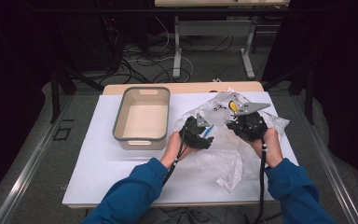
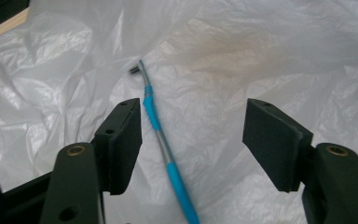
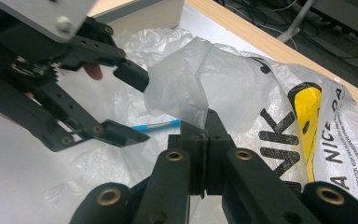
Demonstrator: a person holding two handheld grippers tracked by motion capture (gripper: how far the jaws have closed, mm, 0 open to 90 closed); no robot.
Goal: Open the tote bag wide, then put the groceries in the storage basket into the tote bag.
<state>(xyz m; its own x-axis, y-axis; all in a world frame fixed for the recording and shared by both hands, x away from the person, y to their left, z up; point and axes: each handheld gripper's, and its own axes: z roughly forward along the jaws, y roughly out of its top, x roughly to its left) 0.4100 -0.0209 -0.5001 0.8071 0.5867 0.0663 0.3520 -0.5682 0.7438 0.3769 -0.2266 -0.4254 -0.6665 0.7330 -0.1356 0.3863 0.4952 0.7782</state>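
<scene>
Work in hand: getting a blue toothbrush (image 2: 161, 135) out of, or off, a thin plastic bag (image 1: 235, 154) spread on the white surface (image 1: 98, 163).
Left claw (image 2: 193, 140): jaws apart, one on each side of the toothbrush handle, nearer the left jaw, neither pressing it.
Right claw (image 3: 206, 140): jaws together, pinching a fold of the plastic bag and holding it raised.
Toothbrush: lies loose on the crumpled film, head pointing away from the left claw, well short of the bin.
Bin (image 1: 142, 117): grey-rimmed, cream inside, sits left of the bag; nothing in it.
Bag: printed part with yellow and black lettering lies toward the far right; whether anything else is inside, I can't tell.
Done so far: bag gripped and lifted, brush exposed.
Left to do, I'd judge: close on the brush, then carry it, probably to the bin.
</scene>
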